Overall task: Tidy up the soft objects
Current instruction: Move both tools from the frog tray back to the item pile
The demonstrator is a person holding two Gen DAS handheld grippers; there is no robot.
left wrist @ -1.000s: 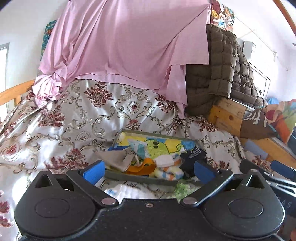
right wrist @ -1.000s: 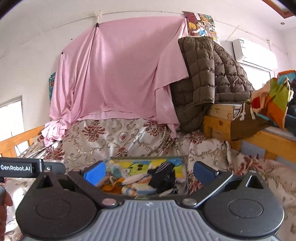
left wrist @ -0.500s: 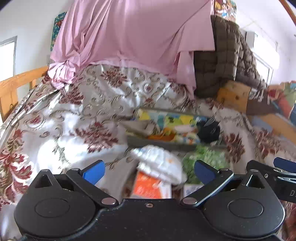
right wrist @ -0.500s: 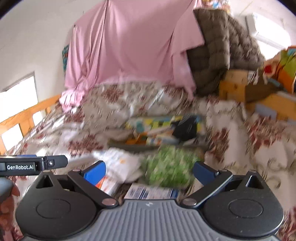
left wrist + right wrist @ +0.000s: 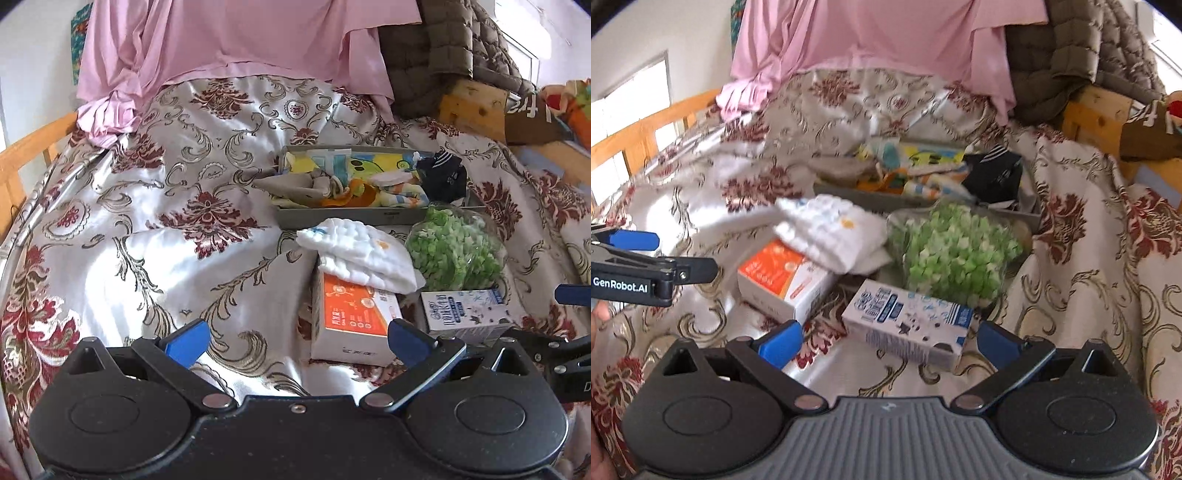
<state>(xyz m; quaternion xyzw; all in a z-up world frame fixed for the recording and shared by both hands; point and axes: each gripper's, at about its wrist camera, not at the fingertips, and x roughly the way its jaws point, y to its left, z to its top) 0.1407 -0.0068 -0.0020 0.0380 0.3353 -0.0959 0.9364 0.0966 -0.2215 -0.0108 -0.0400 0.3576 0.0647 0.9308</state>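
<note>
Both claws — left claw (image 5: 297, 338) and right claw (image 5: 888, 341) — gape apart, empty. Beyond the orange box (image 5: 349, 321), the white cloth (image 5: 360, 256) drapes its far end; a deep pinch risks catching cardboard, short of the tray (image 5: 332, 216).

On the floral satin bedspread (image 5: 155, 206): one grey rectangular tray (image 5: 332, 213) holding several small cloth items, too jumbled to count; one folded white quilted cloth (image 5: 354, 254); one clear bag of green and white pieces (image 5: 456, 251); two cardboard boxes, one orange-and-white (image 5: 351, 325), one blue-and-white (image 5: 908, 321).
</note>
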